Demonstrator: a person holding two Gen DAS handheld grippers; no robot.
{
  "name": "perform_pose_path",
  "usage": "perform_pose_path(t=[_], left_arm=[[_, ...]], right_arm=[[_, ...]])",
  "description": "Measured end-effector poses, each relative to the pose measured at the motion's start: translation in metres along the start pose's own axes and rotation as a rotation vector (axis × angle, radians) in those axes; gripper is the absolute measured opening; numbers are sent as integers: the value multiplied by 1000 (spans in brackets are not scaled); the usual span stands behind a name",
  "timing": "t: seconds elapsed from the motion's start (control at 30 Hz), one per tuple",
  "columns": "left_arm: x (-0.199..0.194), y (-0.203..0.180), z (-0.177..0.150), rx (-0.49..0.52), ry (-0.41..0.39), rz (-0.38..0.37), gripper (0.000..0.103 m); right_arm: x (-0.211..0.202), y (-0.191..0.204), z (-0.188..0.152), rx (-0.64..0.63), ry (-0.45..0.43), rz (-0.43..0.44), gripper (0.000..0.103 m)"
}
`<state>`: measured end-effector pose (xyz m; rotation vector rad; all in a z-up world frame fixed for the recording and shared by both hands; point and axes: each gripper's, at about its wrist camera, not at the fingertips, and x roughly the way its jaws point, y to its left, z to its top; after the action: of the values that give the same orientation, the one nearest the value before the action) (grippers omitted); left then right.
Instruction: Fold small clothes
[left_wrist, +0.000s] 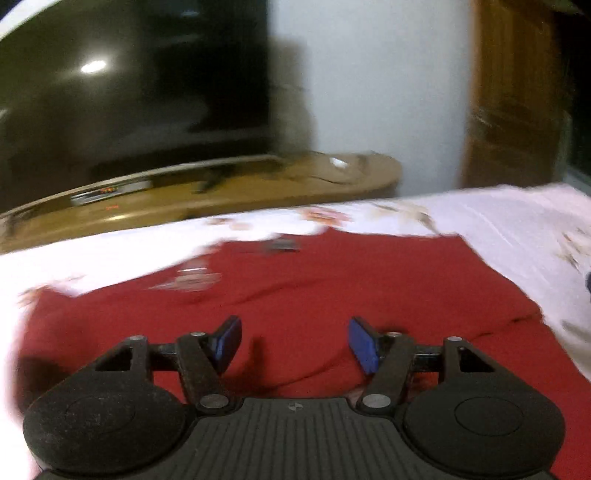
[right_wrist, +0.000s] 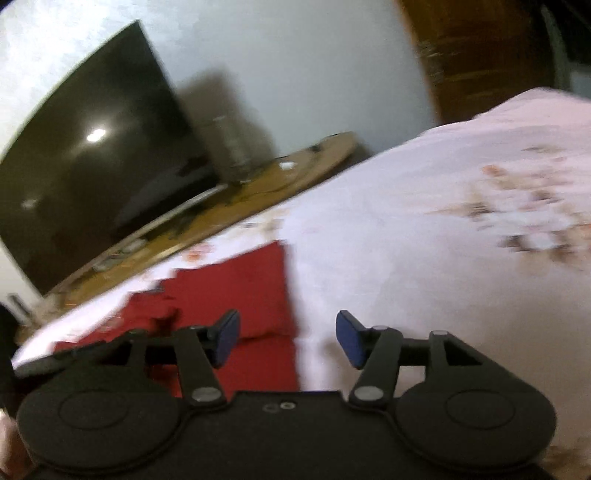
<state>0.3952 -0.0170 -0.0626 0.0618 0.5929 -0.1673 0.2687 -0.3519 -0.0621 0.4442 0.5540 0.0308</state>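
The red garment (left_wrist: 332, 295) lies flat on the bed (right_wrist: 406, 221), directly under and toward 12 o'clock of the nearer left gripper (left_wrist: 295, 341), 10 o'clock of the right gripper (right_wrist: 288, 338), both jaws parted, empty.

I'm on the left gripper (left_wrist: 295, 341): matte black body, ribbed plate down the middle with a small round black-and-white mark at its top edge. Two big round black housings flank it, each with a faint circle on top. Black link arms hinge on silver rivets, and the pads (left_wrist: 364, 345) are blue and flat. Over to the right gripper (right_wrist: 288, 338): same black build, same silver pivots, blue pads (right_wrist: 349, 339), but its centre plate is smooth, with two small ring-shaped screws near the top.
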Motion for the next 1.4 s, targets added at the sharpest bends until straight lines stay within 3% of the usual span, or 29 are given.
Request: perform_pose_path(t=[0.1, 0.23, 0.4, 0.43, 0.47, 0.5, 0.57, 0.63, 0.77, 0.83, 0.9, 1.03, 1.27, 1.33, 1.4], left_arm=[[-33, 59, -19, -79, -1, 132, 63], [-49, 123, -45, -162, 60, 261, 63], [-34, 155, -66, -195, 113, 256, 63], [-34, 157, -67, -192, 107, 250, 63], [-35, 157, -69, -188, 105, 248, 63], [-35, 157, -68, -191, 102, 246, 63], [-35, 157, -68, -179, 103, 241, 63], [-32, 157, -71, -162, 102, 235, 62], [-24, 153, -63, -118, 102, 199, 44], [-19, 149, -57, -88, 105, 181, 28], [-14, 144, -51, -78, 110, 168, 18], [-14, 140, -47, -62, 115, 169, 16], [-17, 143, -47, -58, 109, 155, 16], [-19, 146, -48, -82, 95, 149, 6], [-19, 147, -50, -80, 100, 147, 6]], right_arm=[[29, 28, -1, 46, 50, 149, 55], [85, 65, -11, 122, 177, 266, 55], [143, 81, -23, 238, 287, 247, 54], [148, 81, -22, 260, 279, 257, 47], [150, 82, -20, 258, 274, 253, 19], [151, 87, -18, 223, 270, 235, 4], [144, 98, -9, 92, 216, 185, 4], [124, 101, 5, 2, 129, 197, 4], [86, 93, 33, -139, -3, 142, 4], [85, 78, 37, -171, -2, 92, 4], [99, 65, 36, -172, 57, 69, 4], [106, 59, 24, -225, 104, 59, 4], [78, 64, 29, -249, 32, 77, 4], [82, 63, 36, -262, 11, 84, 4], [79, 66, 38, -278, -5, 93, 4]])
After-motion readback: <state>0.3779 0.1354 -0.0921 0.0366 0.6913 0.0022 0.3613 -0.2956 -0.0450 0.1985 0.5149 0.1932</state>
